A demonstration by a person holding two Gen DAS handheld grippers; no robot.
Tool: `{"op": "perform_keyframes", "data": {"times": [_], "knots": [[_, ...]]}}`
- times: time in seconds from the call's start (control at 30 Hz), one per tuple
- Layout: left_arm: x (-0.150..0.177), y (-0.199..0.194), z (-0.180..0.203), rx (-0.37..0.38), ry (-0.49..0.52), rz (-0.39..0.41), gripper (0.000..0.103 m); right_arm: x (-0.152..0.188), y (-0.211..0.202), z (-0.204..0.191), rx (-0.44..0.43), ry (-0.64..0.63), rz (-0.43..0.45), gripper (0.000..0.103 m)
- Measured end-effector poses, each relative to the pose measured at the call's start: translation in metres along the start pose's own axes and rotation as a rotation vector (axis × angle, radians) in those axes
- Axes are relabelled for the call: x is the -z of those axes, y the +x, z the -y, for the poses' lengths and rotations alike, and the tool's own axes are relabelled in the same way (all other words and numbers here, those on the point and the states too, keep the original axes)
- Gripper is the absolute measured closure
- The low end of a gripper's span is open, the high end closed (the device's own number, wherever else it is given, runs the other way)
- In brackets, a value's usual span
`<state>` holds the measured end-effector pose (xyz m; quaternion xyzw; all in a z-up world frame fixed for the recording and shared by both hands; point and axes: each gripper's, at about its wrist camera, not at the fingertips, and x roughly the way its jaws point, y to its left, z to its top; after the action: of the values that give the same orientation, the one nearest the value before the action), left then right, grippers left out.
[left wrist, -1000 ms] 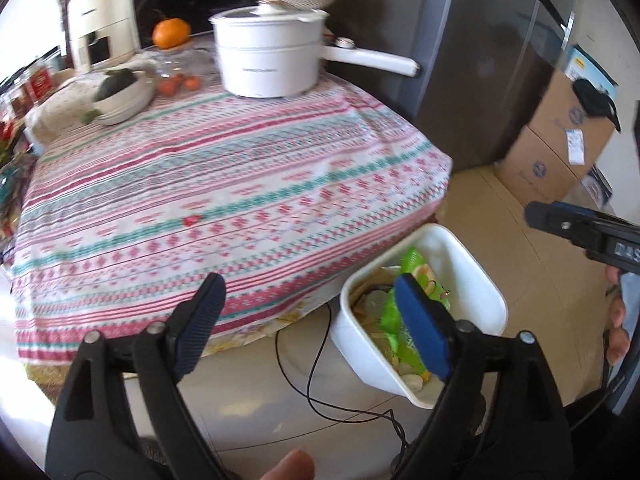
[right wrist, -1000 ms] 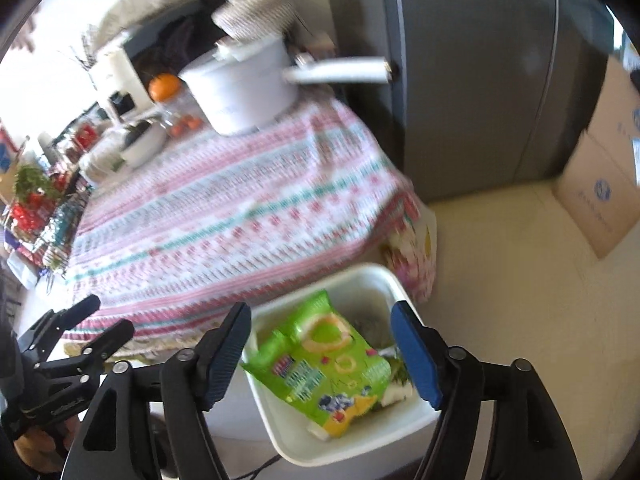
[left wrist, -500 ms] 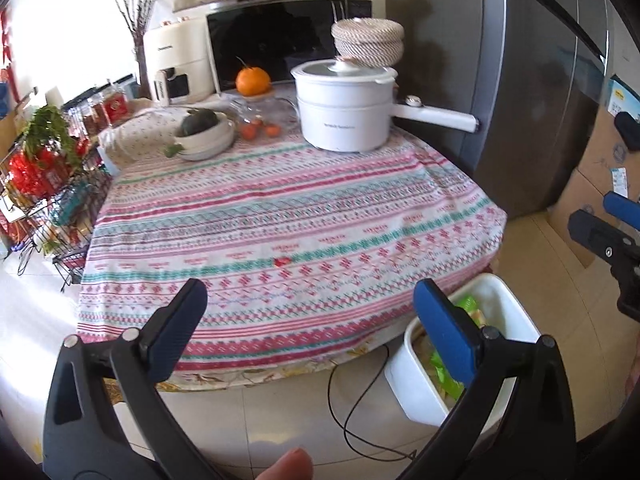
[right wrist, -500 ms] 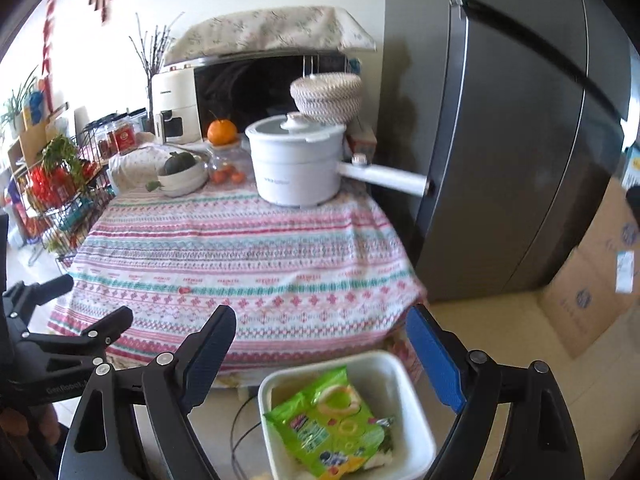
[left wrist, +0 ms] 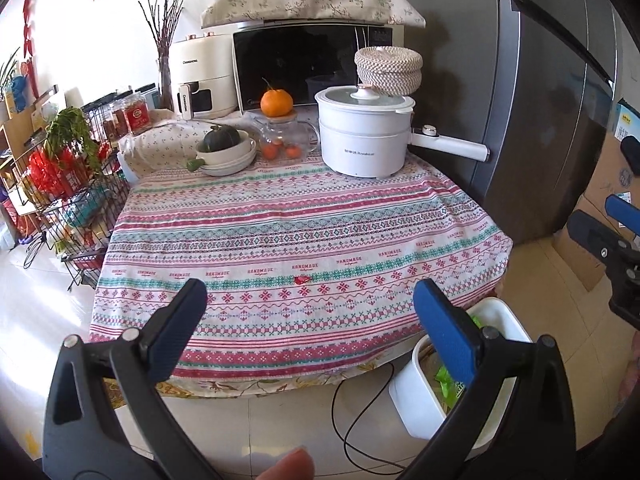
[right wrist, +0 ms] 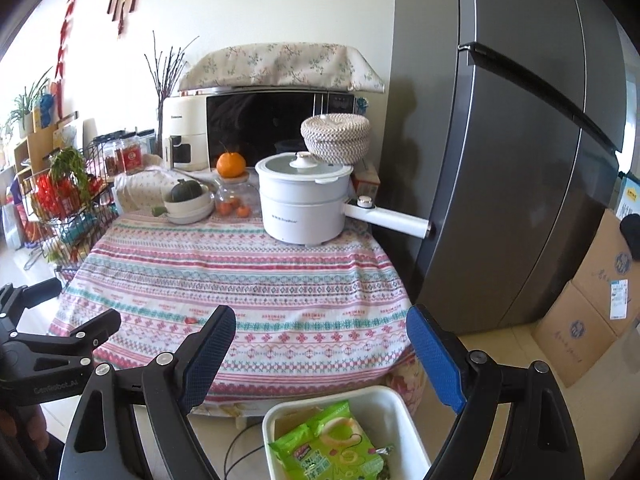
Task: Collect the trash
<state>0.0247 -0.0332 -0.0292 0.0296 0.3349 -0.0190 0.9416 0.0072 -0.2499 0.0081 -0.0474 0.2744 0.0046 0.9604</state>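
Green wrapper: one, crumpled, in white bin below right gripper.
Grippers: two, left gripper included, jaws wide, just opened, empty.

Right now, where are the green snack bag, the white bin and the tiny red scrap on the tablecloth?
green snack bag (right wrist: 334, 446): right wrist view, middle of its printed front.
white bin (right wrist: 394, 400): right wrist view, far right rim.
red scrap (left wrist: 301, 279): left wrist view, its centre, on the tablecloth's near half.

Left tongs gape empty over the striped tablecloth; white bin stands beside it.
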Motion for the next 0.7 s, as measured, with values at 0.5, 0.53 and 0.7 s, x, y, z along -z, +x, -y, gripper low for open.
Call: {"op": "perform_keyframes", "data": {"times": [0.5,0.53,0.7], "knots": [[-0.0019,-0.002,0.0033,0.002,0.005,0.024,0.001,0.0019,-0.0008,0.0073,-0.001,0.027,0.008,0.014],[-0.0017,-0.0024,0.0029,0.004,0.005,0.026,0.001,0.0019,-0.0009,0.0074,-0.001,0.028,0.009,0.014],[-0.0025,-0.0051,0.0034,0.003,0.011,0.046,0.001,0.0014,-0.0003,0.0086,-0.002,0.029,0.01,0.014]]}}
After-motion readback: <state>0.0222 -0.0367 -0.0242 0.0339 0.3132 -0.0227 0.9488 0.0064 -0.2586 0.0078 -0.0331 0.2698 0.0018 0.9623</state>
